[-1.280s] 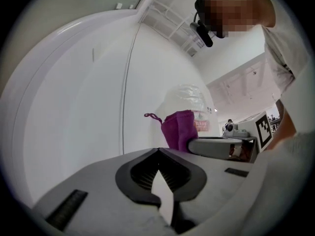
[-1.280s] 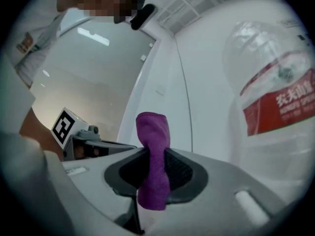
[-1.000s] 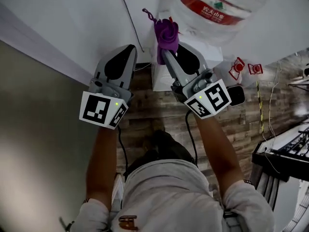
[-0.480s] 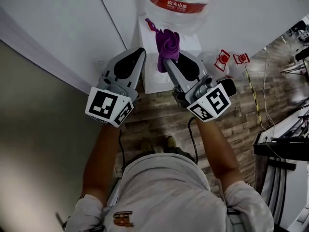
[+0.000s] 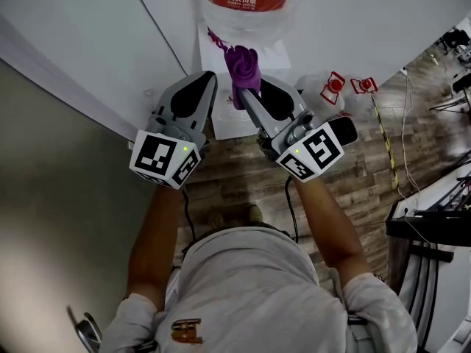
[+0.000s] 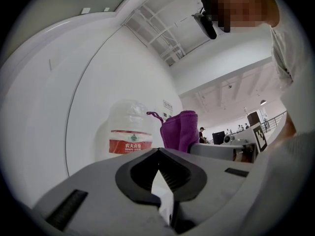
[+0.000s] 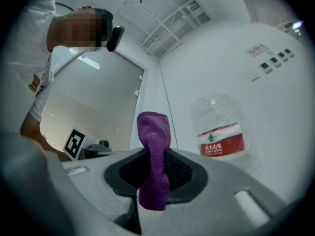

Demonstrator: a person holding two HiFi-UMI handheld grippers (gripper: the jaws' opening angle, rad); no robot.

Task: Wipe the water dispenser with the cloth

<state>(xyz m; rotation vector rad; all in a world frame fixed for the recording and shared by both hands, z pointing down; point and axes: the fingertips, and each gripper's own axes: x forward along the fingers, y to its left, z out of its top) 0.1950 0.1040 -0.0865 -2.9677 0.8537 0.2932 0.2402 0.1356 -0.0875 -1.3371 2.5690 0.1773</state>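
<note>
The white water dispenser (image 5: 270,53) stands against the wall with a clear bottle (image 5: 246,6) bearing a red label on top. My right gripper (image 5: 246,93) is shut on a purple cloth (image 5: 241,68), which sticks up past its fingertips in front of the dispenser's top. In the right gripper view the cloth (image 7: 153,151) stands between the jaws, left of the bottle (image 7: 221,132). My left gripper (image 5: 208,79) hangs just left of it, shut and holding nothing. In the left gripper view the cloth (image 6: 179,129) and bottle (image 6: 129,132) show beyond the closed jaws.
A white wall (image 5: 110,35) rises behind and left of the dispenser. Wooden floor (image 5: 235,175) lies below. Small red-and-white items (image 5: 335,87) and cables lie on the floor to the right. A dark rack (image 5: 434,226) stands at the far right.
Both grippers have stayed side by side while the dispenser and bottle slid up in the head view. The right gripper with the cloth has shifted slightly left.
</note>
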